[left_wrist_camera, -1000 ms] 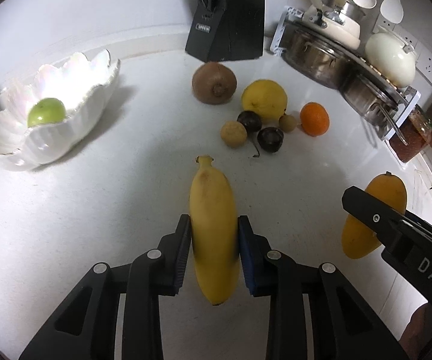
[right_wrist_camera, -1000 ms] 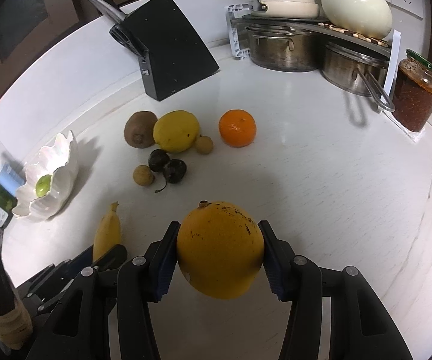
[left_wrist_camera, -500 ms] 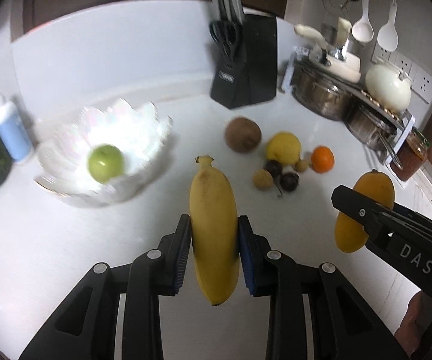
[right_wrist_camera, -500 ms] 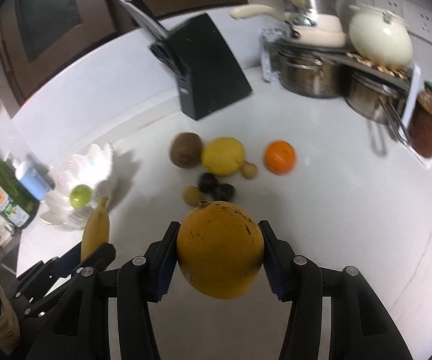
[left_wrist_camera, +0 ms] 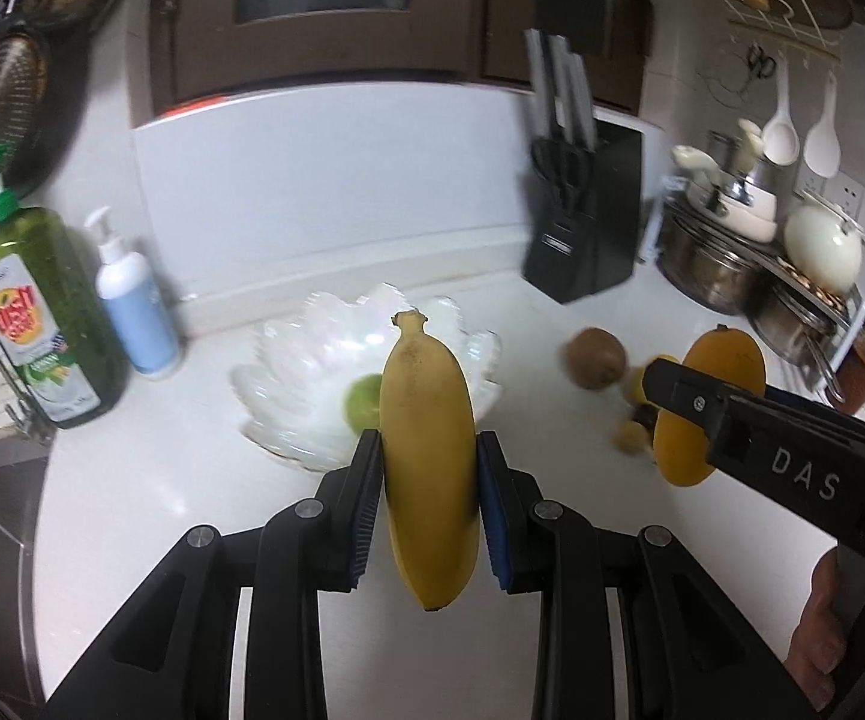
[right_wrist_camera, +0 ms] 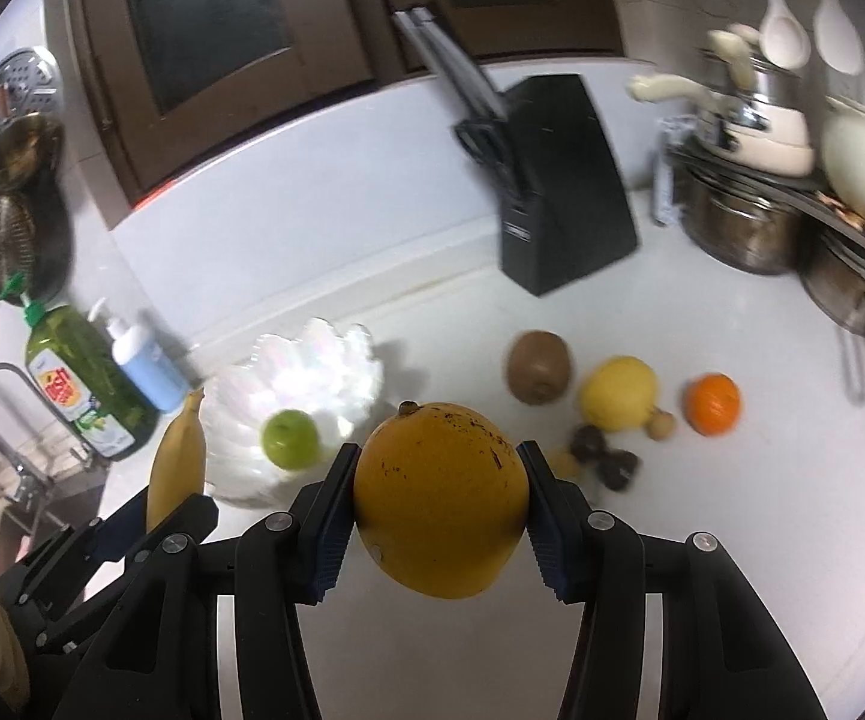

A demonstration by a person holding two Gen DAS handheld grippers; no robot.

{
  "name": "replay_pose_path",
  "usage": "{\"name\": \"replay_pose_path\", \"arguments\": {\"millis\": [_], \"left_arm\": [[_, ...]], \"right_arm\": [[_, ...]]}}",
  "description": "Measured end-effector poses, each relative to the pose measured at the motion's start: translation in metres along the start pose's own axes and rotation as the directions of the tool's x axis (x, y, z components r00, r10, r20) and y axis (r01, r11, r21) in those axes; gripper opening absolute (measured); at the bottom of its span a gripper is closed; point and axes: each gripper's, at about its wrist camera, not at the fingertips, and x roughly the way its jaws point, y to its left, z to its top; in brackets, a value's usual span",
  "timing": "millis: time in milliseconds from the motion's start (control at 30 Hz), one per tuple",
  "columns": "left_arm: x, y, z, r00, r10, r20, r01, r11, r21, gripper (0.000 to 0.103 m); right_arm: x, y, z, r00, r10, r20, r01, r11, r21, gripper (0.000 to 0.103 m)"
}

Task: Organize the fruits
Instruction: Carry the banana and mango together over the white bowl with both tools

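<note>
left hand-held gripper pinching banana, held above tabletop | right hand-held gripper, marked "DAS", pinching mango | bare tabletop beneath both | white shell bowl with green fruit just beyond | kiwi, lemon, orange right | knife block at back wall

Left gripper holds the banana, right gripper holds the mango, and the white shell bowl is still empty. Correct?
Not quite: the white shell bowl already holds a green apple, as the right wrist view shows. The rest stands: the left gripper clamps the banana, the right gripper the mango.
</note>
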Motion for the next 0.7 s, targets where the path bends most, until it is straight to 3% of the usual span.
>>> {"name": "replay_pose_path", "arguments": {"millis": [333, 700], "left_arm": [[0.012, 0.044, 0.019, 0.997, 0.073, 0.011, -0.073, 0.997, -0.005, 0.031], [0.066, 0.070, 0.034, 0.996, 0.052, -0.066, -0.054, 0.998, -0.019, 0.031]], "right_arm": [[0.037, 0.051, 0.029, 0.997, 0.071, -0.008, -0.071, 0.994, -0.078, 0.052], [0.100, 0.075, 0.051, 0.991, 0.089, -0.098, -0.102, 0.985, -0.137, 0.052]]}}
